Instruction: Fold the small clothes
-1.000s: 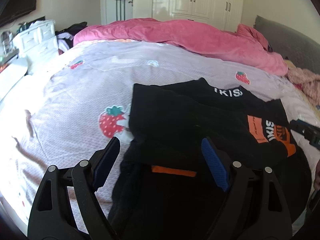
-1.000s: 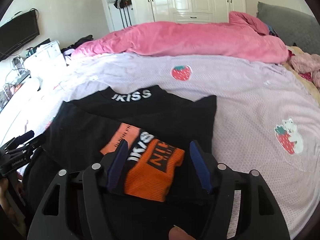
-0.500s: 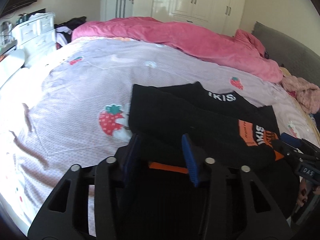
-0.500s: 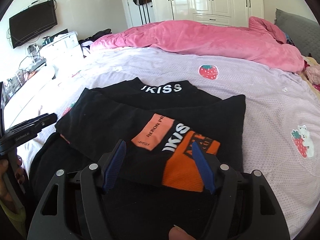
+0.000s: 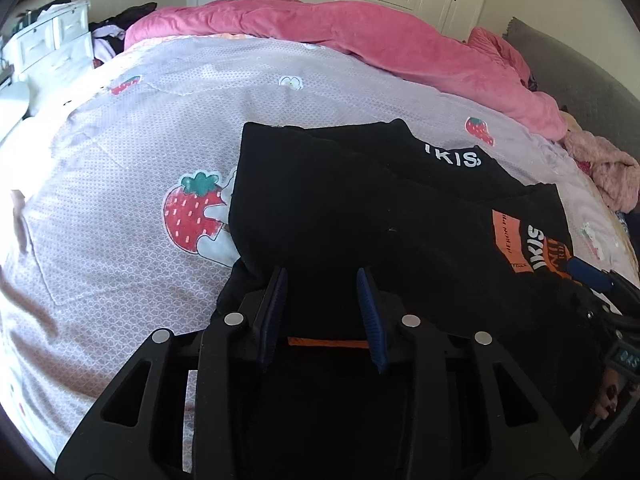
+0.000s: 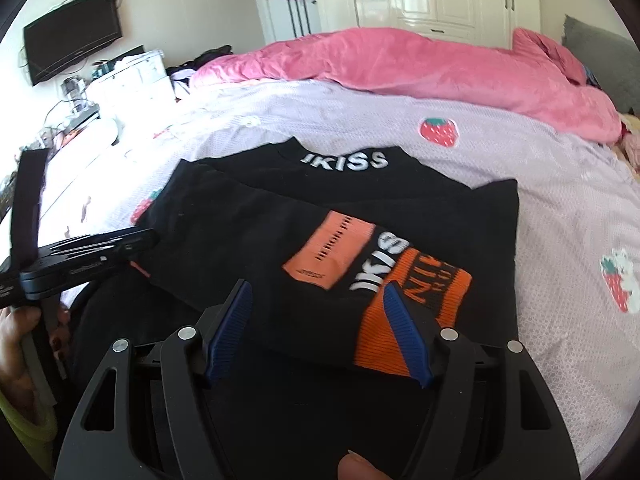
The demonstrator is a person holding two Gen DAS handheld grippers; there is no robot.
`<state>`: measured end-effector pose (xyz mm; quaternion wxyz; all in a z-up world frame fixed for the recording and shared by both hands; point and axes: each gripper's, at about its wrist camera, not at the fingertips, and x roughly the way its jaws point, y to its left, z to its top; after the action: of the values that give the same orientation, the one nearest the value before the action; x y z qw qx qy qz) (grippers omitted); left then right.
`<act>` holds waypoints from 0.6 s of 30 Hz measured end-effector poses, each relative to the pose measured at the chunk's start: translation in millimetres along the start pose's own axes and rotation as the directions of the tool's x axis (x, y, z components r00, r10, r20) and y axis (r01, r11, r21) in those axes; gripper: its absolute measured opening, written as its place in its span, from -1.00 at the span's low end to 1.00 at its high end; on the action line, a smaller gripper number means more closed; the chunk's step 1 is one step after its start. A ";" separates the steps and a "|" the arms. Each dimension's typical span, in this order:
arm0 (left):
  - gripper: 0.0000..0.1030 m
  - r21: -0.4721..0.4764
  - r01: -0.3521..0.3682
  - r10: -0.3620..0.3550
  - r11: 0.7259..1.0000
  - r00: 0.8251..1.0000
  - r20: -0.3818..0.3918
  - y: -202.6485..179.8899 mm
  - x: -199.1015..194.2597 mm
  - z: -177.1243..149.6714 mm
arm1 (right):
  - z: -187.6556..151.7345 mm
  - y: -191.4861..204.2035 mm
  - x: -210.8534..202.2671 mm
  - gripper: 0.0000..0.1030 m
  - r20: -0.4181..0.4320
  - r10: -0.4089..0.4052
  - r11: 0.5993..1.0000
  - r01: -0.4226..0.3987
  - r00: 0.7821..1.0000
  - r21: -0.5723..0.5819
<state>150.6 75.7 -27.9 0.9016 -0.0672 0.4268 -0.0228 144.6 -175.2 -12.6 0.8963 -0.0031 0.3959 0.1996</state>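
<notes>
Black garment [image 6: 400, 208]: white "IKISS" across the collar; "IKISS" repeated on the folded orange-cuffed sleeve [image 6: 384, 276] (further lettering on the orange patches is too blurred to read).

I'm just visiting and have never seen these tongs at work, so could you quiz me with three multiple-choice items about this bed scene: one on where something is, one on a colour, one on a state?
1. Where does the black top lie?
A. on the lilac strawberry sheet
B. on the pink duvet
C. on the floor

2. What colour is the ribbed cuff by the right tongs?
A. green
B. orange
C. white

3. How do the left tongs stand?
A. wide apart over bare sheet
B. out of sight
C. drawn in, black fabric between the pads

Answers: 1 A, the sheet shows all round the garment. 2 B, orange knit beside the white lettering. 3 C, the blue pads stand close with dark cloth filling the gap.
</notes>
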 end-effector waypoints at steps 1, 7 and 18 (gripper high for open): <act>-0.44 -0.009 0.009 -0.009 1.000 1.000 0.001 1.8 0.5 -1.2 | -1.1 -3.6 2.4 0.30 -0.013 -0.013 1.000 0.013 1.000 0.007; -0.44 -0.033 0.033 -0.033 0.999 0.999 0.009 6.1 -1.6 -3.9 | -11.9 -25.3 21.3 0.30 -0.089 -0.042 0.996 0.048 0.995 0.069; -0.43 -0.048 0.043 -0.041 0.998 0.999 0.034 6.0 -11.0 -7.0 | -10.2 -30.0 9.5 0.30 -0.062 -0.013 0.996 0.018 0.998 0.093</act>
<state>138.1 82.0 -24.7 0.9060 -0.0985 0.4106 -0.0302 153.9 -201.1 -30.9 0.8845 0.0296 0.4320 0.1738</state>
